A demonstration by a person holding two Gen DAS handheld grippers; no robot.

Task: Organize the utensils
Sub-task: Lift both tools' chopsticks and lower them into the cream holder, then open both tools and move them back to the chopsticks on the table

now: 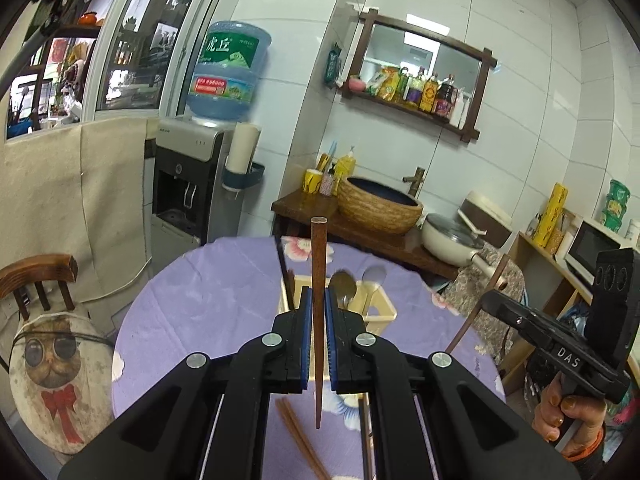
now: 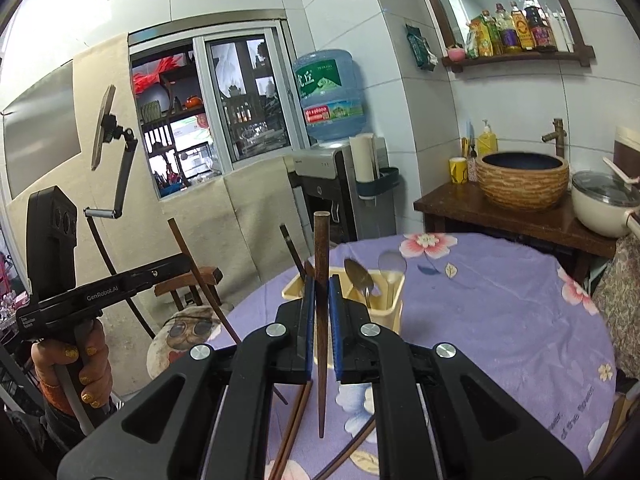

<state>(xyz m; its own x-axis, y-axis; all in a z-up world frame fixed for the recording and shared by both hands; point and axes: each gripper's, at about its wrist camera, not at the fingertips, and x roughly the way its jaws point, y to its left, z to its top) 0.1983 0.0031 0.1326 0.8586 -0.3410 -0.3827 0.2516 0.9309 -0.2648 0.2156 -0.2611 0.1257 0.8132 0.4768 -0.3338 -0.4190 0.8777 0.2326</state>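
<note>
Bright, even indoor light; tile glare; heavy fisheye warp, dark vignette at corners; sharp.

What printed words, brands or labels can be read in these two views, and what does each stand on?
"DAS": on the right gripper body, seen from the left wrist.
"GenRobot.AI": on the left gripper body, seen from the right wrist.
"虎丘": green label of the water jug.
"of the flower": printed on the purple tablecloth, partly cut off.
Too small or blurred: jug's red label, shelf bottles, water dispenser badge.
</note>
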